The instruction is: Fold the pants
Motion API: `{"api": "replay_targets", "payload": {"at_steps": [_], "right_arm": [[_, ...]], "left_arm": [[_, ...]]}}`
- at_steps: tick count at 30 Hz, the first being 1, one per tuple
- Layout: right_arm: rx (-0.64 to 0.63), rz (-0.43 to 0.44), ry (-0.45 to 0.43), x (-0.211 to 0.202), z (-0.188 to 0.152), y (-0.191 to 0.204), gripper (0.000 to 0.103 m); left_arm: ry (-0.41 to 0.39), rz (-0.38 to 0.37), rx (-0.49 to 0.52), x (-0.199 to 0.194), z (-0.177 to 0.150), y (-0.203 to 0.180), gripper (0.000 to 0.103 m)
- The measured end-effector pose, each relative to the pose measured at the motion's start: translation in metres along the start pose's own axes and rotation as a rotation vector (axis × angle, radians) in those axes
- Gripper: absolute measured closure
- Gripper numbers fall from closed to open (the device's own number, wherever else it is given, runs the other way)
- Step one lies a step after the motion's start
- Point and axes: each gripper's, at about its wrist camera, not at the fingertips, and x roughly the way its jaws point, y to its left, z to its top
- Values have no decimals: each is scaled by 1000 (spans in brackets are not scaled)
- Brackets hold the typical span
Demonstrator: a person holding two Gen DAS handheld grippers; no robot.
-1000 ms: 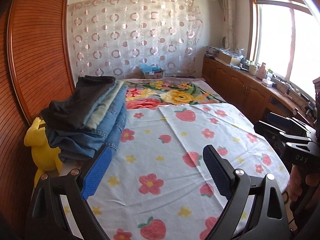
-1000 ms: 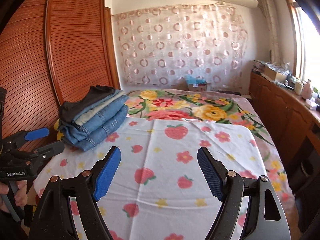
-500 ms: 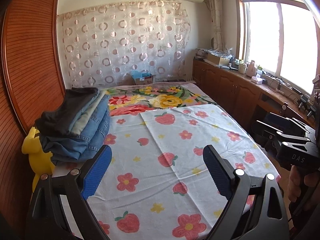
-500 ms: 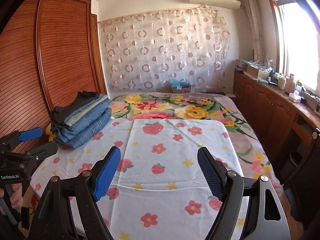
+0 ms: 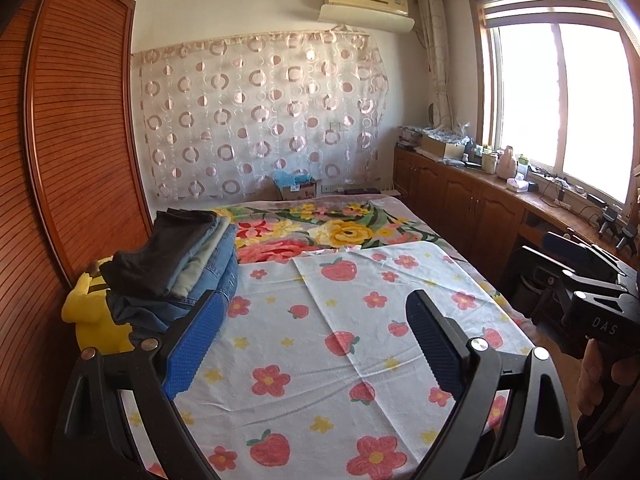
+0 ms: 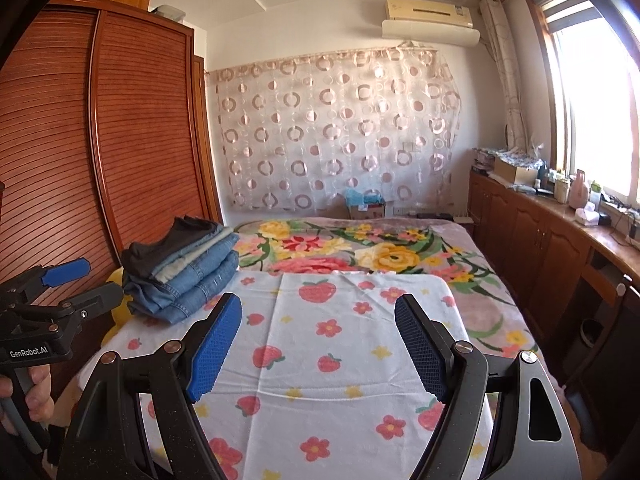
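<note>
Both my claws hang spread and empty above the bed's white strawberry-and-flower printed sheet (image 5: 320,344): left claw (image 5: 316,340), right claw (image 6: 318,344). The stack of folded blue denim and dark grey pants (image 6: 184,272) sits at the sheet's far left corner, beside the slatted wooden wardrobe (image 6: 120,152). The left claw's body reads "GenRobot.AI", the right's "DAS".

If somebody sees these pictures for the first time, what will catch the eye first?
Probably the white sheet printed with strawberries and flowers, spread over the near part of the bed. Next, the stack of folded pants, mostly denim, at the sheet's left edge beside the wooden wardrobe. Both tongs, left and right, stand open and empty in the foreground.
</note>
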Motion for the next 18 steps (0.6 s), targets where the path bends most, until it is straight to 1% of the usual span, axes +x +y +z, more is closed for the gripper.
{"api": "replay_targets", "payload": {"at_steps": [7,18], "right_arm": [[-7,0,-30,3,-11,-3,22],[-7,-5,-24,9,-12,-8,22]], "left_arm": [[-19,14,-9,-8,-1,8,10],[-20,24,-22,-9,-2,15,10]]}}
